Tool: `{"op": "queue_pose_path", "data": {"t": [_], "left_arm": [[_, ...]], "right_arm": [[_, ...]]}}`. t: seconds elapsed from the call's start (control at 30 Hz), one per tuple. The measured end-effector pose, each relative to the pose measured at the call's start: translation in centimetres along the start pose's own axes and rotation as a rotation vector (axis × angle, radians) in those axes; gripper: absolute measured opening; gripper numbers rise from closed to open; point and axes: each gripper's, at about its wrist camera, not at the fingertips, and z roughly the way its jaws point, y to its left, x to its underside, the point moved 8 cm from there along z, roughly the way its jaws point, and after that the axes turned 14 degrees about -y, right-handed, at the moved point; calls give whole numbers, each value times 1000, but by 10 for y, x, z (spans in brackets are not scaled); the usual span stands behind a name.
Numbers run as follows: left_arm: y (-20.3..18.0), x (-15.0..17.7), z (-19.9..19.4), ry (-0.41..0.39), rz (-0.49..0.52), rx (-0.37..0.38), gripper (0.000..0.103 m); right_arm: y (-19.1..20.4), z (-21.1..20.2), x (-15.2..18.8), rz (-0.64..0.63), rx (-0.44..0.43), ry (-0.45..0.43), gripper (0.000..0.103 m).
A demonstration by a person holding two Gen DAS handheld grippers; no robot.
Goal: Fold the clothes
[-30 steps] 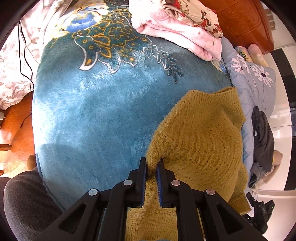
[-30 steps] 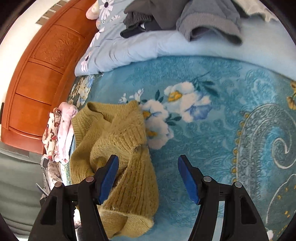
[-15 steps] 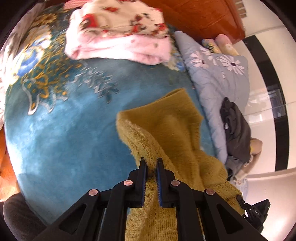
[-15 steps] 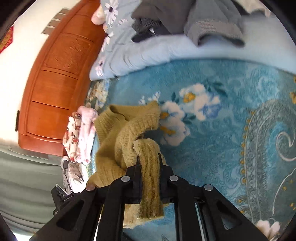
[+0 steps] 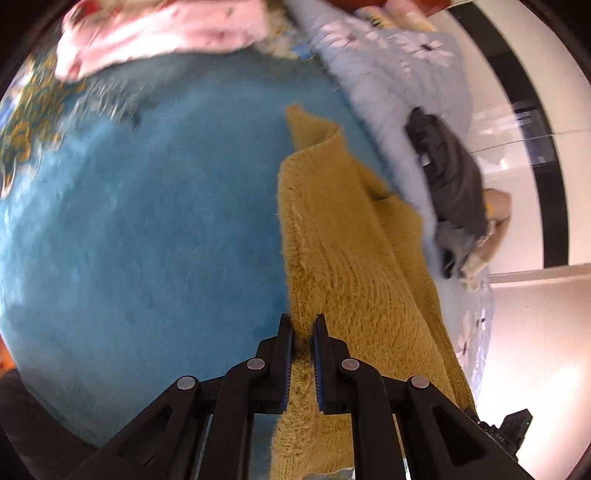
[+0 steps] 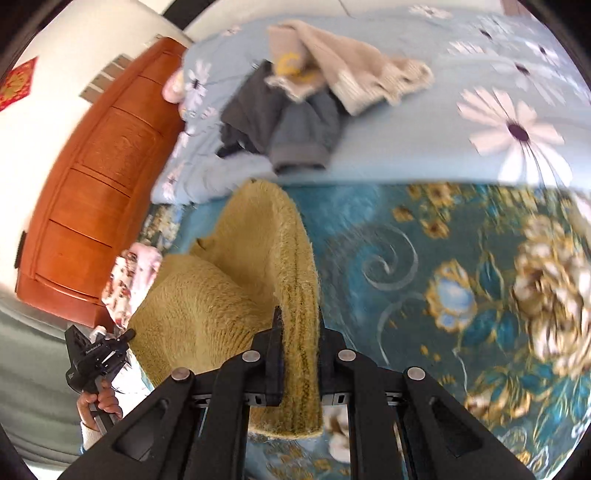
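A mustard-yellow knit sweater [image 5: 343,236] hangs stretched above the blue floral blanket [image 5: 147,221]. My left gripper [image 5: 303,325] is shut on one fuzzy edge of it. In the right wrist view the same sweater [image 6: 236,280] is lifted, and my right gripper [image 6: 297,317] is shut on its ribbed cuff, which hangs down between the fingers. The left gripper [image 6: 98,352], held by a hand, shows at the lower left of the right wrist view.
A folded pink floral garment [image 5: 162,29] lies at the blanket's far end. Dark and beige clothes [image 6: 295,99] are piled on the pale blue daisy quilt [image 6: 480,122]. A wooden headboard [image 6: 92,184] stands at the left.
My right gripper closed on the sweater's ribbed cuff, then rose and swung sideways. My left gripper stayed shut on the sweater and lifted, pulling the sweater up off the blanket into a stretched band.
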Motion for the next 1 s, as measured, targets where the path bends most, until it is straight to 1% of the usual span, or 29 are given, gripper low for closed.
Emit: {"op": "queue_pose_path", "data": {"t": [0.03, 0.1, 0.13, 0.2, 0.27, 0.33, 0.4, 0.5, 0.57, 0.63, 0.67, 0.73, 0.8, 0.87, 0.9, 1.0], "left_arm": [[16, 13, 9, 36, -37, -31, 10], [42, 31, 19, 81, -88, -88, 10], [49, 35, 21, 89, -103, -103, 10], [54, 36, 19, 87, -118, -105, 10], [54, 33, 15, 80, -114, -105, 10], [53, 34, 12, 77, -102, -116, 10], [51, 41, 9, 79, -67, -148, 11], [53, 52, 7, 100, -17, -206, 11], [59, 55, 7, 117, -25, -228, 11], [66, 55, 8, 123, -49, -238, 11], [66, 54, 7, 121, -52, -233, 11], [60, 53, 7, 117, -27, -215, 11], [49, 51, 5, 102, 1, -158, 11], [40, 48, 2, 103, 15, -110, 12], [36, 47, 1, 104, 22, -87, 12], [29, 42, -5, 94, 45, -42, 15]], "right_arm": [[-17, 8, 17, 33, 29, 41, 11], [-45, 26, 48, 86, 75, 119, 11], [-55, 34, 60, 91, 94, 153, 11], [-71, 46, 76, 90, 125, 203, 11], [-80, 53, 84, 88, 146, 228, 11], [-87, 55, 84, 97, 154, 231, 11], [-89, 52, 81, 110, 150, 221, 11], [-81, 46, 76, 64, 143, 212, 11], [-82, 46, 76, 52, 152, 217, 11], [-89, 51, 81, 76, 168, 228, 11], [-92, 55, 84, 85, 176, 235, 11], [-93, 60, 85, 66, 191, 249, 11], [-90, 64, 83, 33, 195, 263, 12], [-82, 64, 78, -37, 195, 271, 15], [-78, 63, 75, -75, 196, 275, 15], [-65, 62, 65, -215, 201, 279, 21]]}}
